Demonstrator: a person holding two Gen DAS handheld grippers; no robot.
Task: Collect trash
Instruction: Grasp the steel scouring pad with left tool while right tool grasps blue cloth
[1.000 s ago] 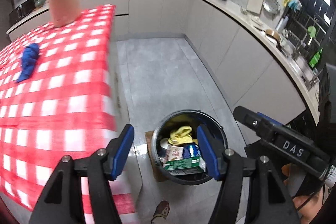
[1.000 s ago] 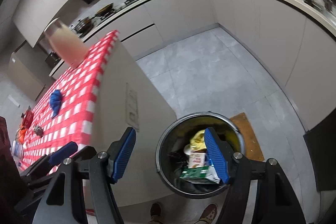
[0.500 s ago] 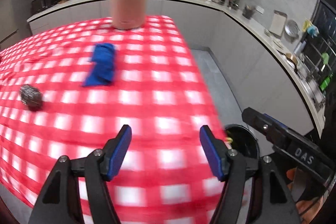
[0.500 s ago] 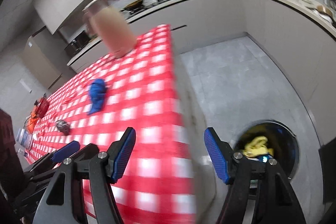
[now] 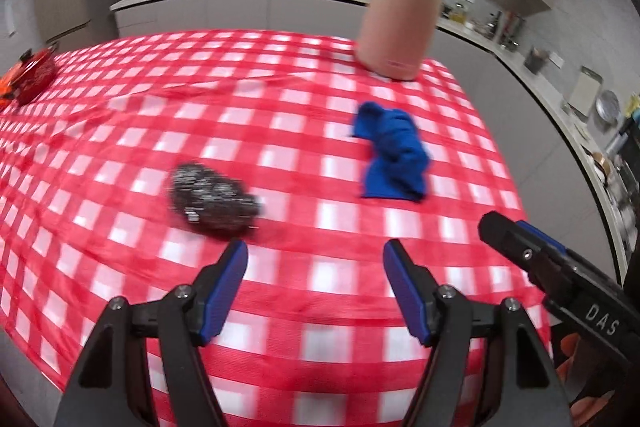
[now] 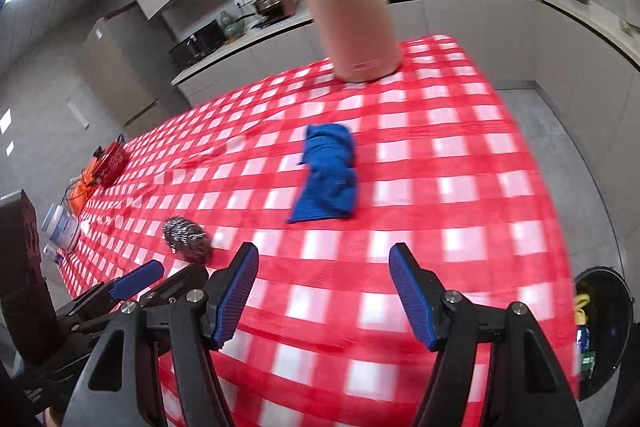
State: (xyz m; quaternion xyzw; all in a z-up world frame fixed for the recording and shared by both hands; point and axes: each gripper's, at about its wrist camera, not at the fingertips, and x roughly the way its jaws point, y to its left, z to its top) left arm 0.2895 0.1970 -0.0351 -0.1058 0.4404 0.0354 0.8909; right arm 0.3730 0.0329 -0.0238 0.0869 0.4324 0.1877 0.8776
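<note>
Steel-wool scouring ball, dark and crumpled [image 5: 212,201], lies at eleven o'clock just beyond the left gripper [image 5: 314,287], whose empty jaws are opening; right gripper [image 6: 324,297] gapes empty. Next: reach, pinch, carry to black round bin [image 6: 612,327]

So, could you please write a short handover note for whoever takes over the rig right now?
Left gripper: empty, jaws opening, above the near edge of the red-and-white checked tablecloth.
Right gripper: open, empty, beside it.
On the table: crumpled blue cloth, steel wool scouring ball, tall pink jug, red pouch at the far end.
Round black trash bin on the floor, right of the table, already holds trash.
Left to do: pick up whichever table items count as trash and bin them.
</note>
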